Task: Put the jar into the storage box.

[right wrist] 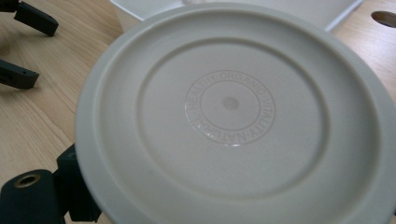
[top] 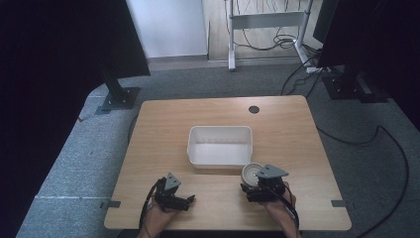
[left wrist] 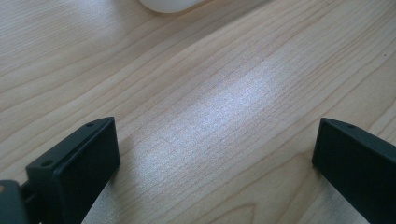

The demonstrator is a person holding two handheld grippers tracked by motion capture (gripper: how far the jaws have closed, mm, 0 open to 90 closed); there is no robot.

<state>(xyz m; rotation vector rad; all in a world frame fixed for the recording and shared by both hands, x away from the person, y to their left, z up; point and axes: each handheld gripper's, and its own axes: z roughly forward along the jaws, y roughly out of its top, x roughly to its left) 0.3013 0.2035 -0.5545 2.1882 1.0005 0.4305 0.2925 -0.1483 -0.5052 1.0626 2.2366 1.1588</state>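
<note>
A round cream lidded container (top: 251, 173) sits just in front of the white bin (top: 220, 131), near the table's front right. My right gripper (top: 254, 181) is shut on it. In the right gripper view the lid (right wrist: 229, 116) shows embossed ring lettering, and one black finger (right wrist: 70, 186) presses against its lower left side. My left gripper (top: 189, 200) rests at the front left, pointing right. Its jaws stand wide open over bare wood (left wrist: 215, 154) with nothing between them.
The white rectangular bin looks empty and stands mid-table; its corner (left wrist: 168, 3) is just ahead of the left gripper. A cable hole (top: 254, 109) is near the far edge. Black stands and floor cables surround the table.
</note>
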